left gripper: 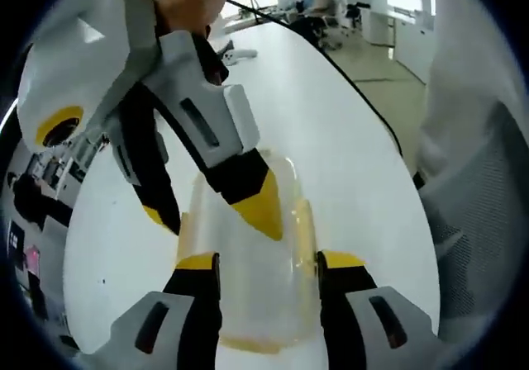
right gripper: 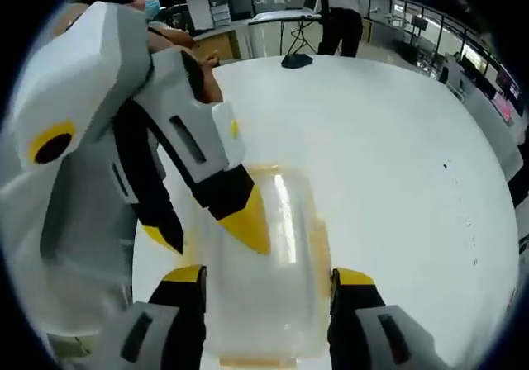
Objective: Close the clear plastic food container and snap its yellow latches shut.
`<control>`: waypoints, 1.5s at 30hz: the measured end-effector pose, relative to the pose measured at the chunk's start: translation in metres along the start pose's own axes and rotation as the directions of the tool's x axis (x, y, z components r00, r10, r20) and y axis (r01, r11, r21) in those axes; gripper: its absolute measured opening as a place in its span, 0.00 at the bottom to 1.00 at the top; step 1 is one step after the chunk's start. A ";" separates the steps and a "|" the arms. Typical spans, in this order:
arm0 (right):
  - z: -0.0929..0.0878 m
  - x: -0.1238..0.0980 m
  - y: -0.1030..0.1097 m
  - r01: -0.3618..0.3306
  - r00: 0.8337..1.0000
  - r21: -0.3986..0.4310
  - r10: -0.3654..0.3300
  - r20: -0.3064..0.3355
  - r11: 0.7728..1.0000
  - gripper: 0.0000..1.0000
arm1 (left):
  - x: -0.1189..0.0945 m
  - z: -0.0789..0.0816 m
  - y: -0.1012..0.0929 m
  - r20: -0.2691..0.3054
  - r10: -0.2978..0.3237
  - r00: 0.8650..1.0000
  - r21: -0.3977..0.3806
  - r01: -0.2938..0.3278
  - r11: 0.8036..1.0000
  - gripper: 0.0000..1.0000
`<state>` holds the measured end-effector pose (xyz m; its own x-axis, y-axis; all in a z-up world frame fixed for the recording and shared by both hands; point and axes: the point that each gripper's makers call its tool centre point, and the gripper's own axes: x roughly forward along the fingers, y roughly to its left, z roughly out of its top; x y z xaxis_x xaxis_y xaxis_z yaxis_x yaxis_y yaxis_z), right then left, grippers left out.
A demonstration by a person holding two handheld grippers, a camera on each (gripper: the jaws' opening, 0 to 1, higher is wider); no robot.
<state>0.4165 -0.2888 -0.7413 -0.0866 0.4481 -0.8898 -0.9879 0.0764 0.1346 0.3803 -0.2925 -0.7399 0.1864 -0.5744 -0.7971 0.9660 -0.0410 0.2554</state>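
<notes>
- Left gripper: jaws apart, astride the near end of the container, one yellow tip at each long side; whether they touch it is hard to tell.
- Right gripper: jaws likewise apart, straddling the container from the opposite end.
- The container lies on the white table, lid on, its long axis running near to far between each pair of jaws. Yellow latches line its long sides.
- Each gripper enters the other's view from upper left, tips over the lid.
- No writing can be read.
- Far off, people by desks.
</notes>
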 end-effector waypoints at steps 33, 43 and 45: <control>-0.004 0.008 0.005 -0.169 0.965 0.032 0.172 -0.199 0.985 0.53 | 0.006 -0.005 0.000 -0.050 0.116 0.992 0.075 -0.112 0.991 0.44; -0.004 0.004 0.004 -0.152 0.978 0.019 0.153 -0.143 0.988 0.55 | 0.004 -0.001 0.000 -0.051 0.116 0.992 0.095 -0.111 0.989 0.45; -0.005 0.002 0.004 -0.141 0.983 0.011 0.142 -0.117 0.990 0.55 | 0.005 0.000 0.000 -0.053 0.120 0.991 0.100 -0.114 0.988 0.45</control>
<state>0.4113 -0.2915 -0.7447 -0.2399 0.3472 -0.9066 -0.9644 0.0218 0.2636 0.3811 -0.2948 -0.7440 0.3098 -0.5308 -0.7889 0.9157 -0.0566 0.3977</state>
